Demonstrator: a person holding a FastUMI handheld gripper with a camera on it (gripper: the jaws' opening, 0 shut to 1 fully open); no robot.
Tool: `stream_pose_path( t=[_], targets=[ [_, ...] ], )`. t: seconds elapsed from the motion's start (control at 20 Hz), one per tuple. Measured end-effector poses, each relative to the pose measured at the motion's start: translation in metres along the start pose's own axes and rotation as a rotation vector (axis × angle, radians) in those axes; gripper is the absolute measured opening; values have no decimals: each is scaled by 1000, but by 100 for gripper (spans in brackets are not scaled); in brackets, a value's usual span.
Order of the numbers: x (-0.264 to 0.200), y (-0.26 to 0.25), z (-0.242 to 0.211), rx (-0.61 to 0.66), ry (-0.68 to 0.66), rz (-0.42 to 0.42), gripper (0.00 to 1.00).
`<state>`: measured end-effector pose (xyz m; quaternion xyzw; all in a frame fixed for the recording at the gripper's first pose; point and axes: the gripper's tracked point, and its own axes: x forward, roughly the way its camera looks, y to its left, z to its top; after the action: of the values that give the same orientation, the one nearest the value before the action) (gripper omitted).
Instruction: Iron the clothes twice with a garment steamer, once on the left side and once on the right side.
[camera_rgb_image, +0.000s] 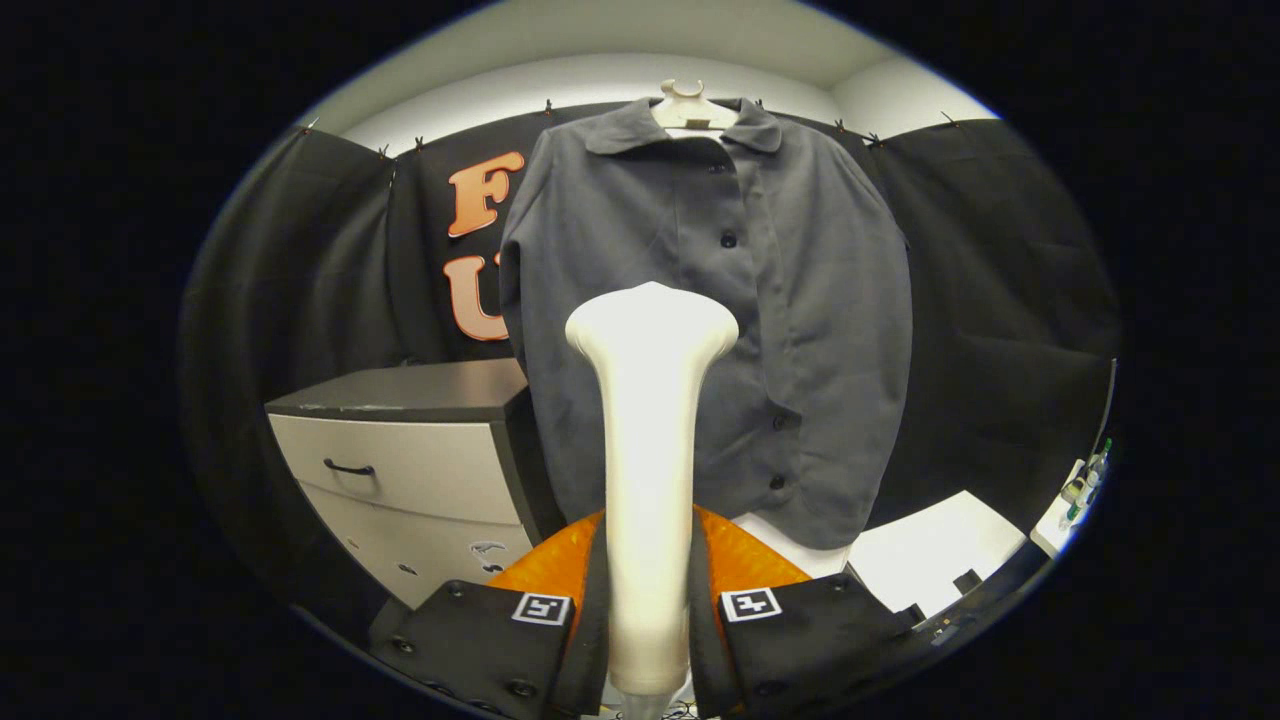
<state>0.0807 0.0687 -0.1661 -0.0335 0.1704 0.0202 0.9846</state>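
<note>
My claw (648, 590) is closed on the garment steamer (650, 450): both of my orange fingers (545, 565) press on its white handle, one from each side, and the handle stands upright between them. The black blocks behind my fingers each carry a small square marker (541, 608). The steamer rises from my fingers and becomes wider at the top, where its rounded head is in front of the lower middle of the shirt (790, 300). I cannot tell if the head touches the cloth or is only near it. The shirt is dark grey, with a collar and a row of dark buttons (728, 240) down the front, and it hangs on a white hanger (690, 105) against the black cloth wall (1000, 260) of the booth. It hangs straight and buttoned, its hem is just beyond my fingers, and the steamer head is a little to the left of the button row. To the left of the shirt, and lower, stands a cabinet (420, 470) with a dark top and light drawers; the upper drawer has a dark handle (348, 467). To the right of my fingers, below the hem, lies a white surface (940, 545), and further right are some small bottles (1085, 485), too small to tell more.
</note>
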Motion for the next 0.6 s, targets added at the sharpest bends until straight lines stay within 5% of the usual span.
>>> stream_pose_path(
  t=[0.35, 0.6],
  targets=[
    [-32, -17, 74, 5, -116, 32, 41],
    [-40, -61, 118, 29, -178, -25, 41]
  ],
)
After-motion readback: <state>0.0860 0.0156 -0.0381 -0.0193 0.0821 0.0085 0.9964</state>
